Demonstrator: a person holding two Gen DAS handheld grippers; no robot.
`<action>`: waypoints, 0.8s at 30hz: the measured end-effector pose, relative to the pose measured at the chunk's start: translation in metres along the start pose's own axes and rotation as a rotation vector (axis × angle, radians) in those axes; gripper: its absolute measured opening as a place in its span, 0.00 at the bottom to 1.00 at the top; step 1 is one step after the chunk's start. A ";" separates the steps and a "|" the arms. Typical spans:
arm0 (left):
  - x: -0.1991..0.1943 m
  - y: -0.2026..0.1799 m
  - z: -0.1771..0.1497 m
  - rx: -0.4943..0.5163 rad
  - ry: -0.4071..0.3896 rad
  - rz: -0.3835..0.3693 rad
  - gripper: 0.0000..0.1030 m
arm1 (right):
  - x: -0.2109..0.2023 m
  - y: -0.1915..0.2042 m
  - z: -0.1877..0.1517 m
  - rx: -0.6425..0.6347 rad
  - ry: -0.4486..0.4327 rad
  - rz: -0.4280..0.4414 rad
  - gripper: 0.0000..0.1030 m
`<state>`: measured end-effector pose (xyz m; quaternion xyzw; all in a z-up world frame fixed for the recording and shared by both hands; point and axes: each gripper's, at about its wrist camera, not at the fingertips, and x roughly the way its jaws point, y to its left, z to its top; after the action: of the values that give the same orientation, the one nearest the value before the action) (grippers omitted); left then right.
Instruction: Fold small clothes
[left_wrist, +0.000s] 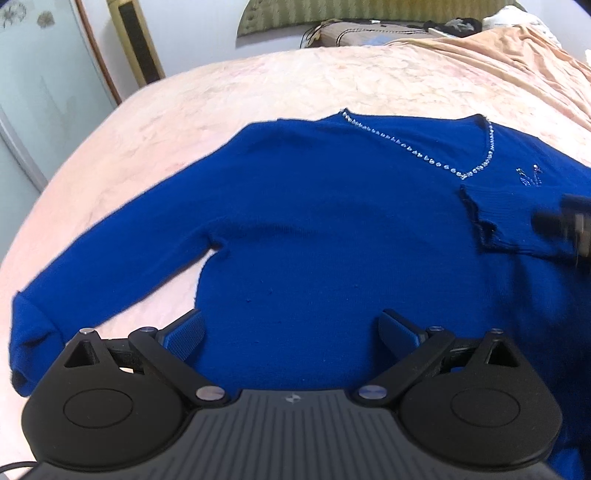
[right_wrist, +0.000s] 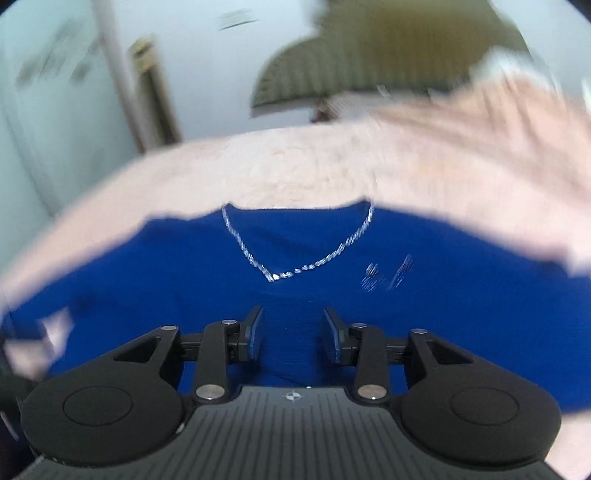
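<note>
A royal-blue sweater lies flat, front up, on the bed, with a rhinestone V-neckline. One sleeve stretches out to the left. The other sleeve is folded over the chest, its ribbed cuff beside the neckline. My left gripper hovers wide open over the lower body of the sweater, holding nothing. My right gripper is blurred at the right edge of the left wrist view. Its jaws stand partly apart over the sweater, with the ribbed cuff lying between the pads, which do not press on it.
The bed's pink cover surrounds the sweater. A peach blanket is bunched at the far right. Pillows and dark items sit by the green headboard. A glass door stands to the left.
</note>
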<state>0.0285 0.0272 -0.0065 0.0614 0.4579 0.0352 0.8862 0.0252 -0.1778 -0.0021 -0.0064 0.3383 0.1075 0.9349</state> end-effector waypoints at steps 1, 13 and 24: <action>0.001 0.001 0.000 -0.008 0.005 -0.007 0.98 | -0.001 0.009 -0.002 -0.101 0.006 -0.033 0.47; 0.000 0.008 -0.002 -0.001 -0.002 0.025 0.98 | 0.049 0.049 -0.006 -0.307 0.027 -0.092 0.13; 0.005 0.033 0.001 -0.041 -0.023 0.032 0.98 | -0.019 -0.072 0.048 0.375 -0.205 -0.022 0.08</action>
<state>0.0319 0.0604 -0.0051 0.0512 0.4458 0.0581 0.8918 0.0558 -0.2480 0.0429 0.1748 0.2553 0.0326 0.9504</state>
